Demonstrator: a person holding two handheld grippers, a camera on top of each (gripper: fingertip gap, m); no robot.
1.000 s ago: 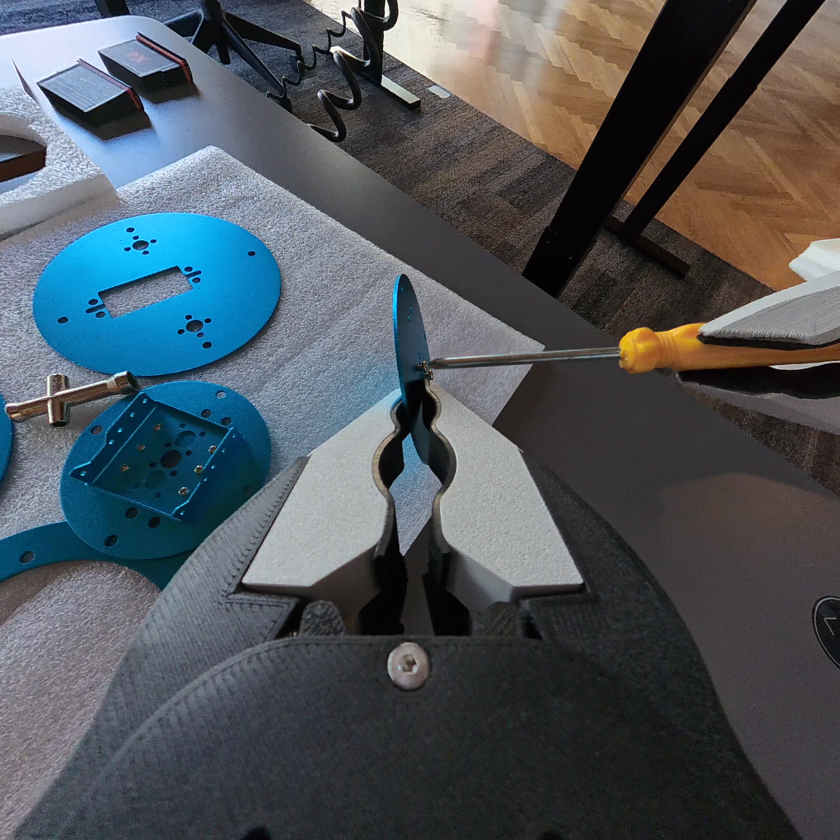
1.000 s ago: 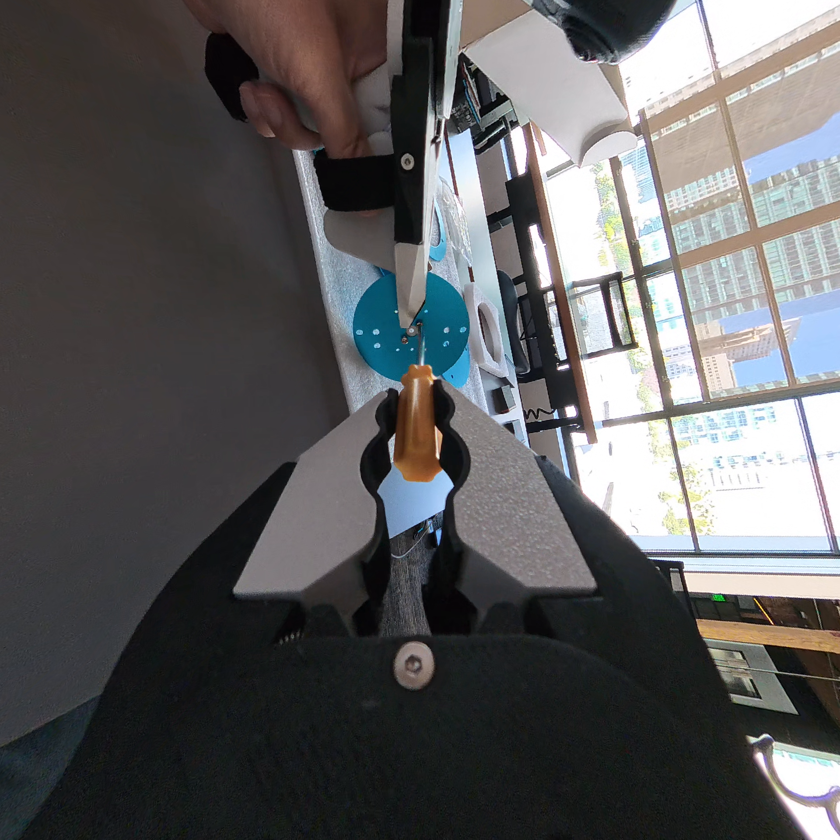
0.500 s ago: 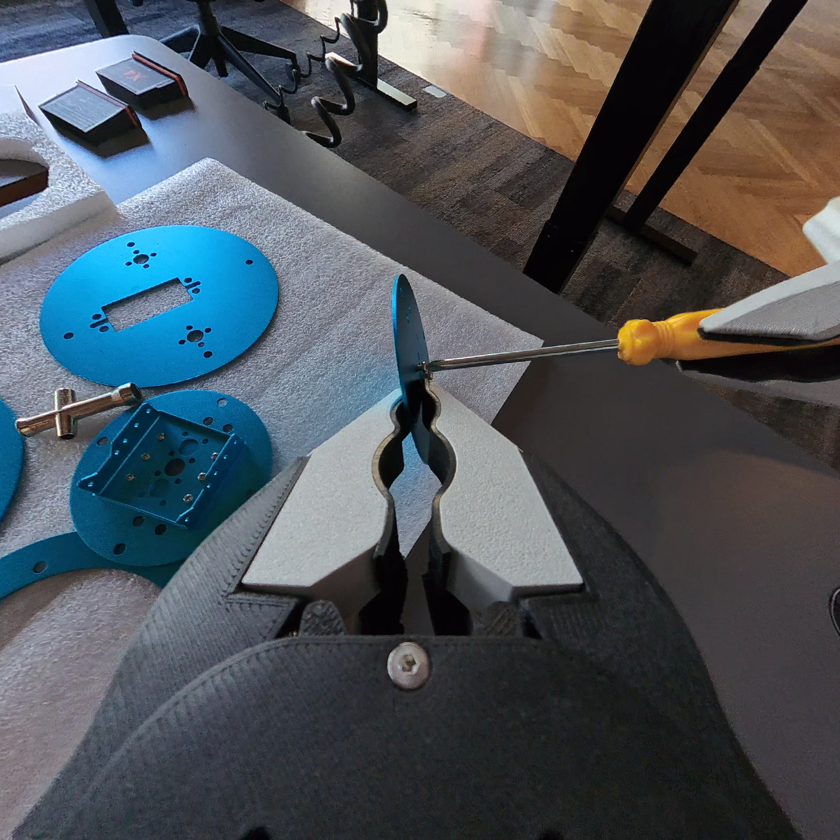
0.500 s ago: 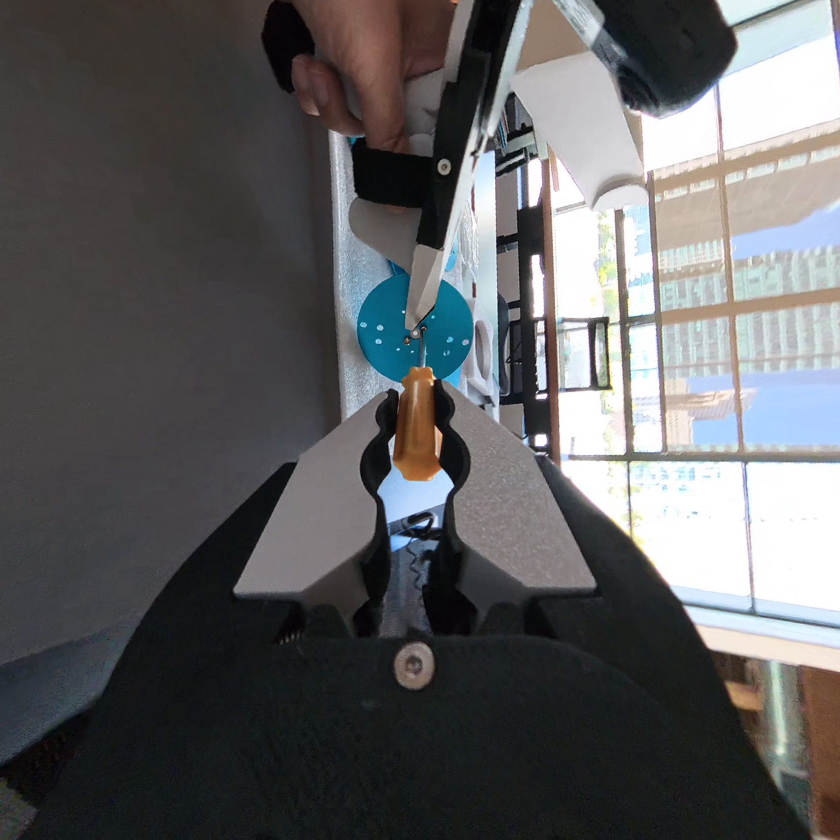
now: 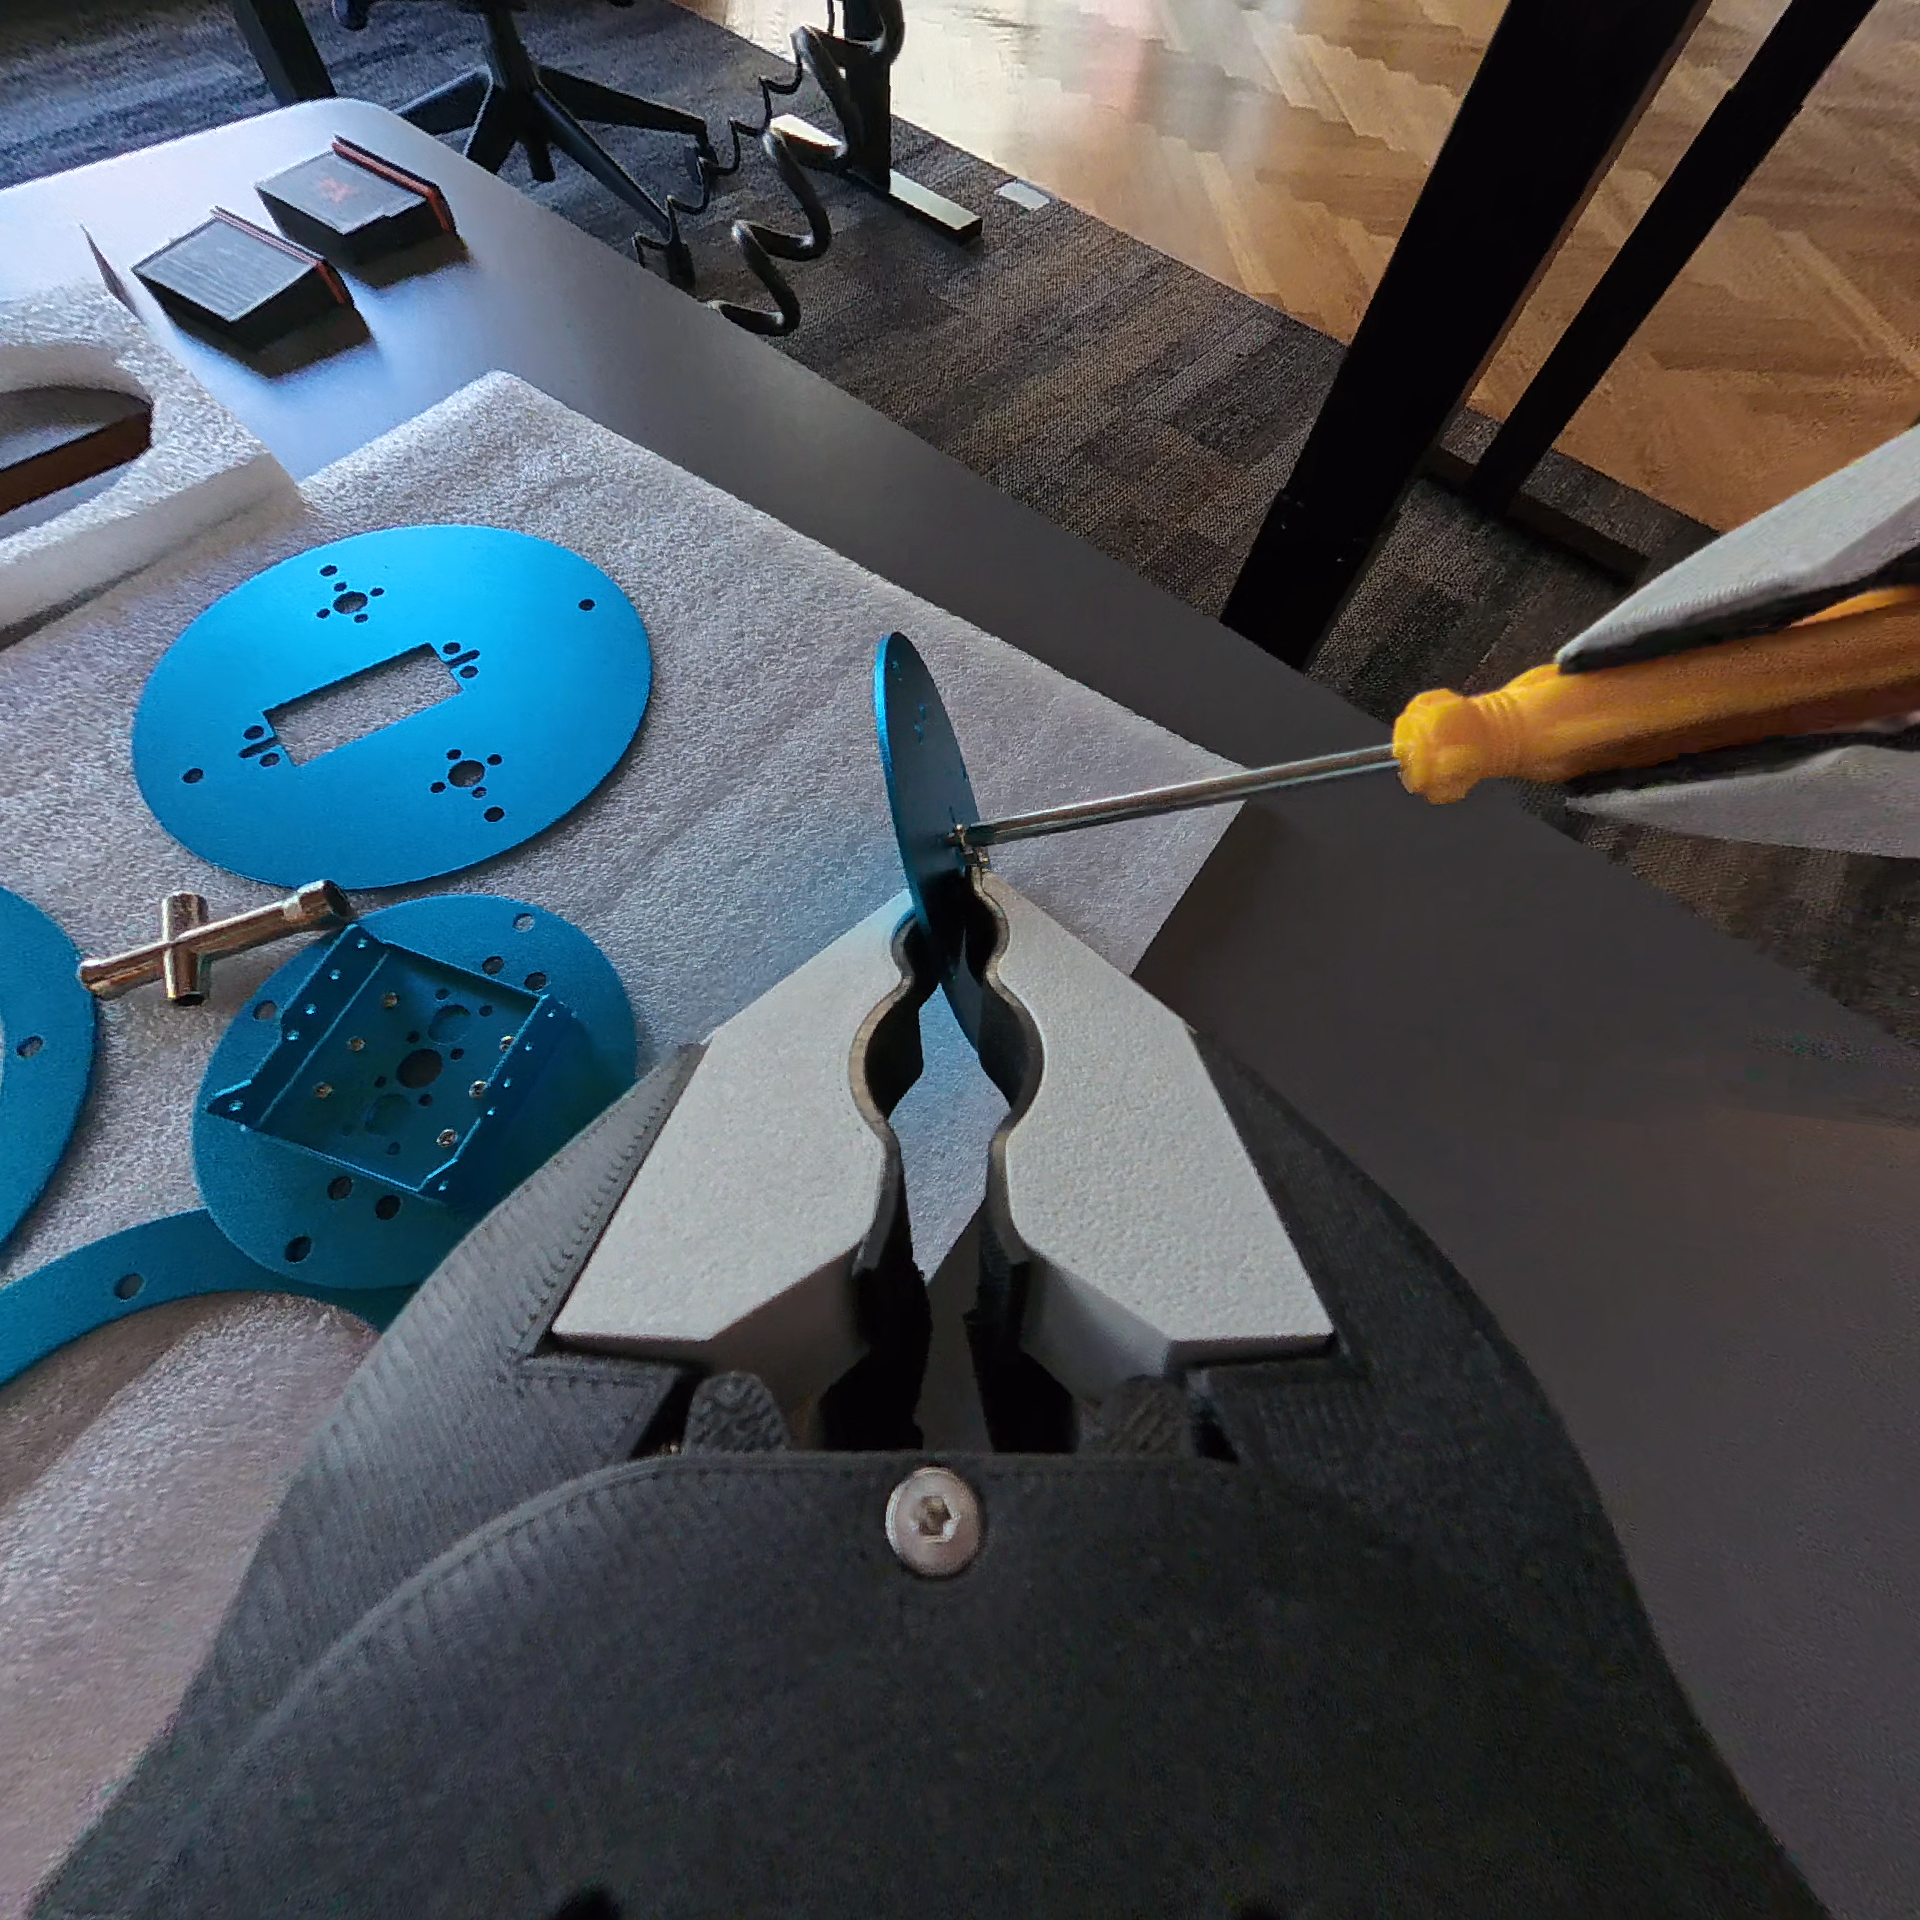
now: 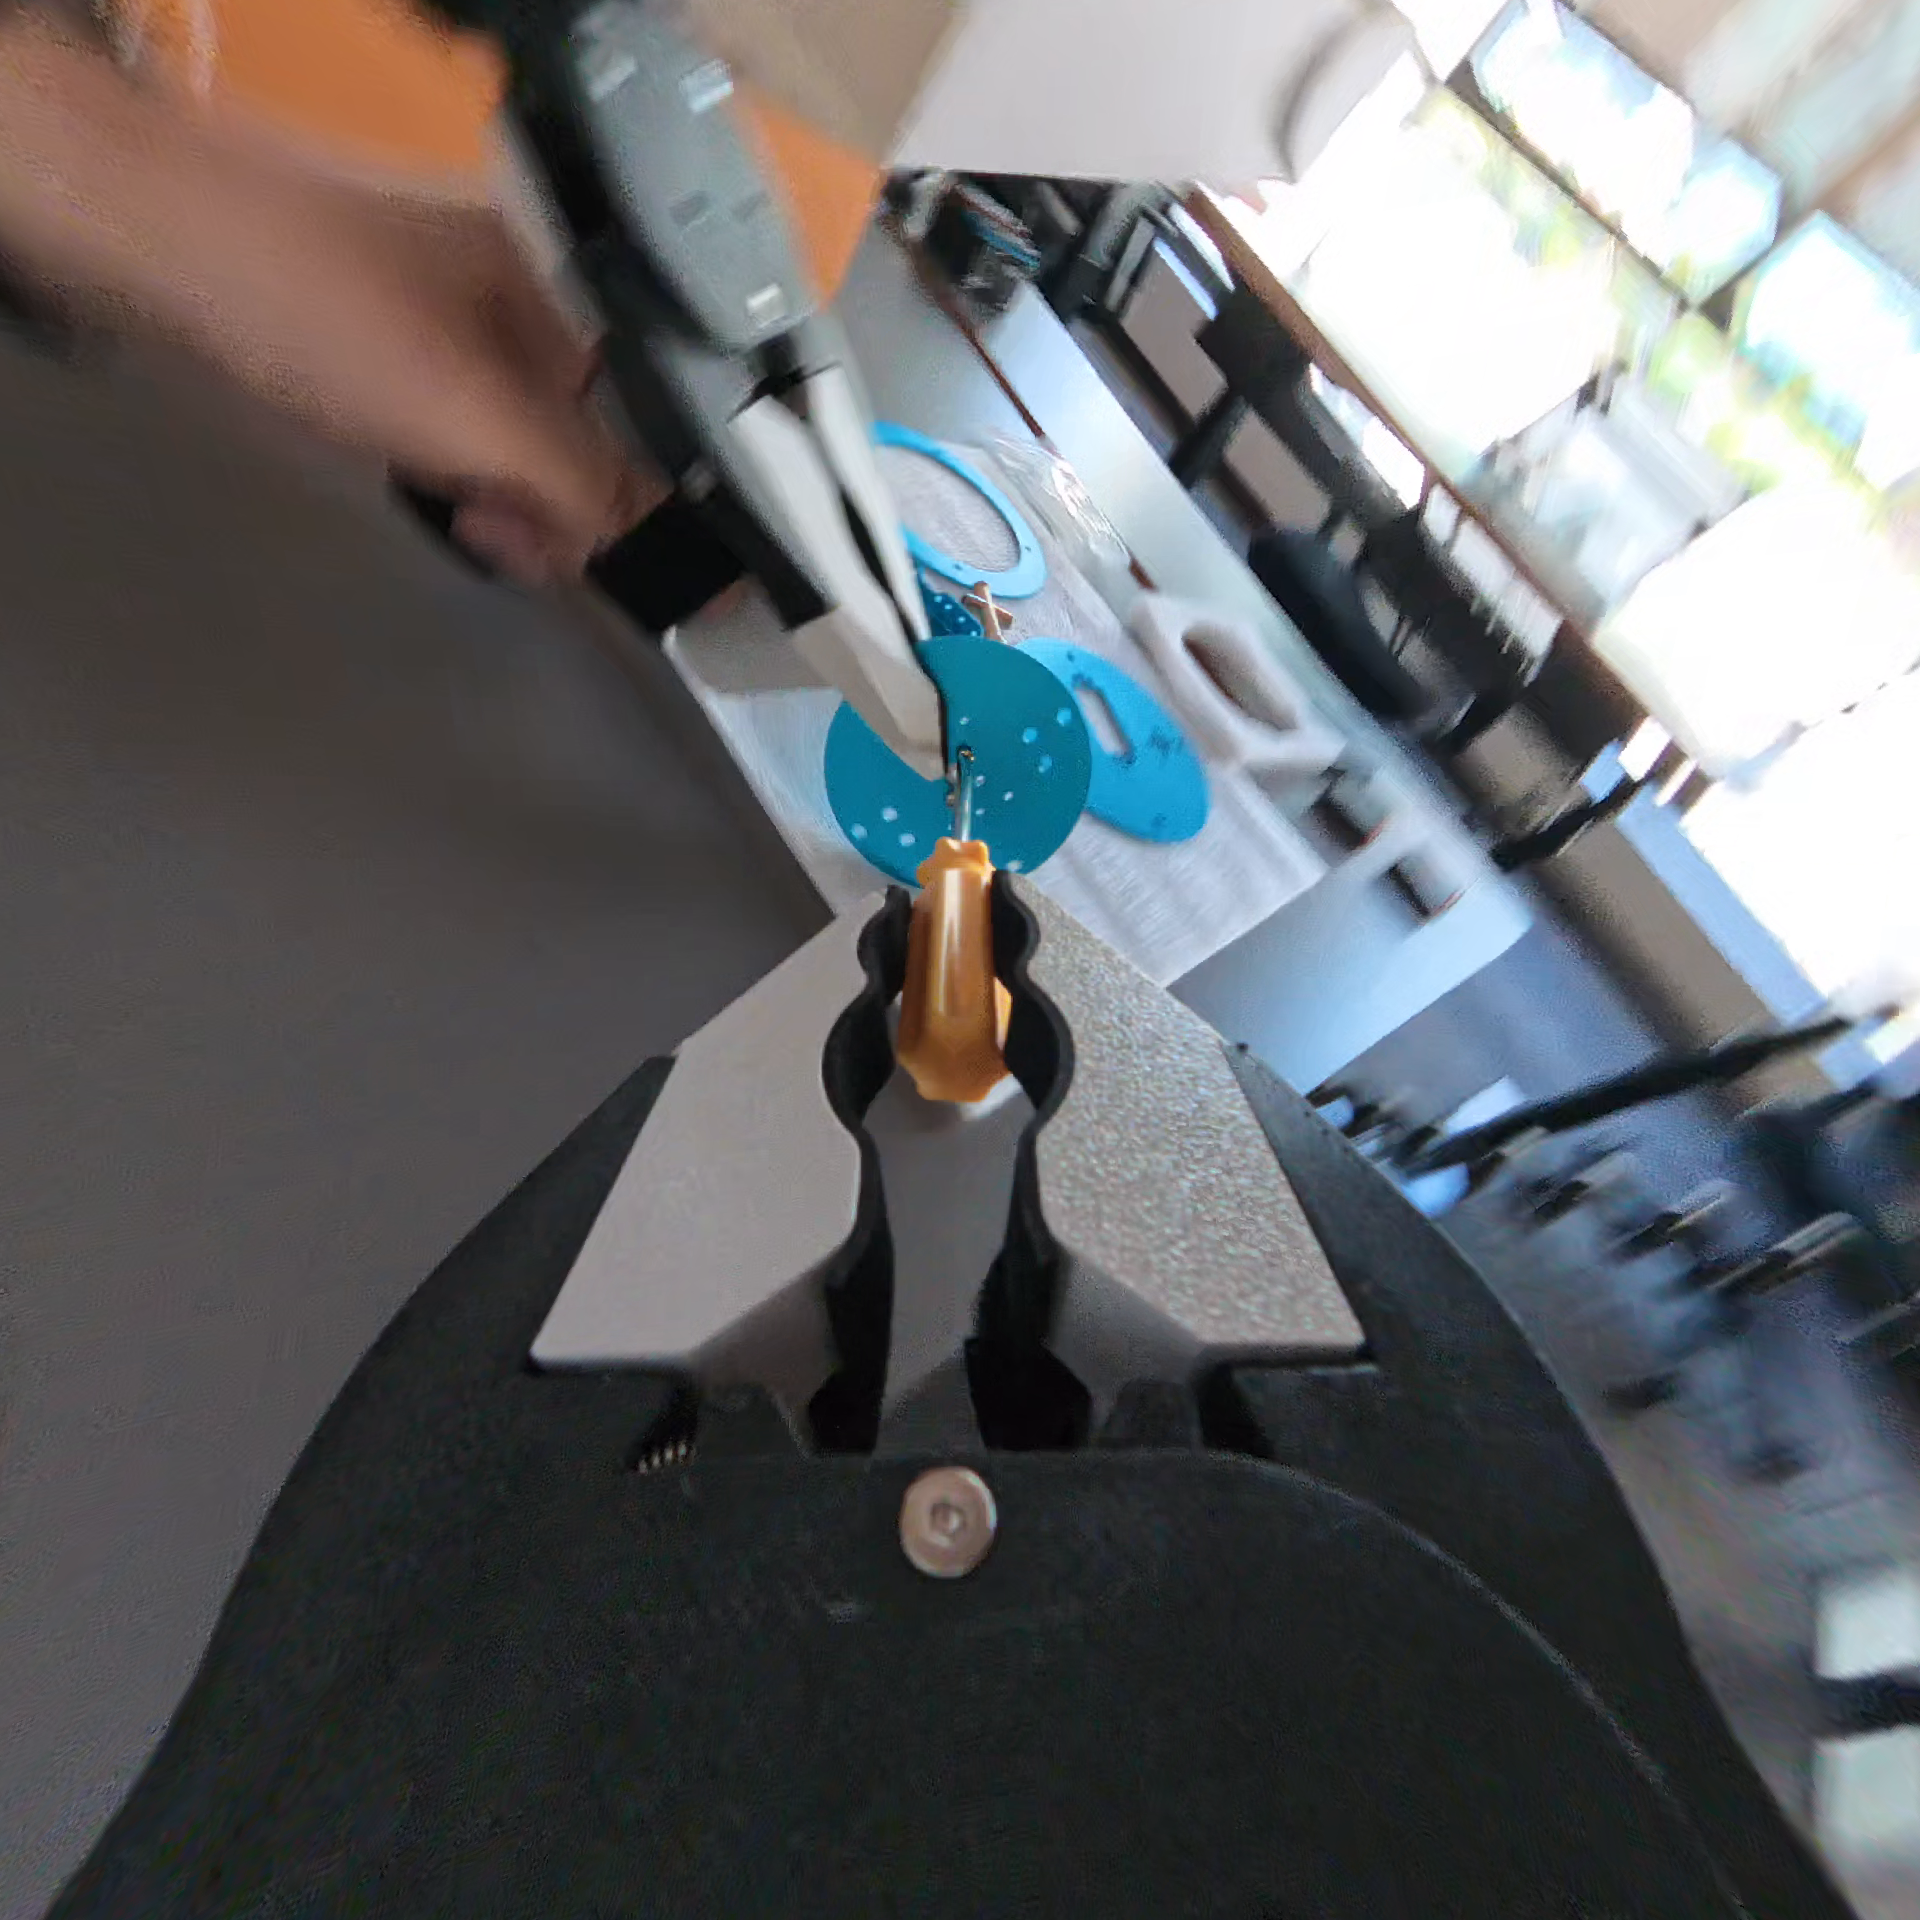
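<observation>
My left gripper (image 5: 948, 914) is shut on a small blue metal disc (image 5: 925, 790), holding it upright on edge above the white foam mat (image 5: 727, 665). My right gripper (image 6: 951, 904) is shut on the orange handle of a screwdriver (image 6: 951, 987). The screwdriver (image 5: 1558, 717) comes in from the right in the left wrist view, and its tip rests on a small screw (image 5: 966, 840) on the disc's face. In the right wrist view the disc (image 6: 997, 769) is seen face on with several small holes, the left gripper's fingers (image 6: 883, 644) clamped on its edge. That view is motion-blurred.
On the foam mat lie a large blue disc with a rectangular cutout (image 5: 395, 707), a blue disc with a bracket (image 5: 405, 1081), a blue ring (image 5: 156, 1299) and a metal cross wrench (image 5: 208, 945). Two black boxes (image 5: 301, 249) sit on the dark table (image 5: 1507, 1143). Black posts (image 5: 1403, 312) stand beyond the table edge. The grippers' ends are close to 10 cm from one another. My left tips are roughly 15 cm from the metal cross wrench (image 5: 208, 945).
The right gripper has rolled with the screwdriver, so its view has swung round and blurred. The screwdriver shaft now slopes up more steeply. The left gripper has shifted slightly, still holding the disc.
</observation>
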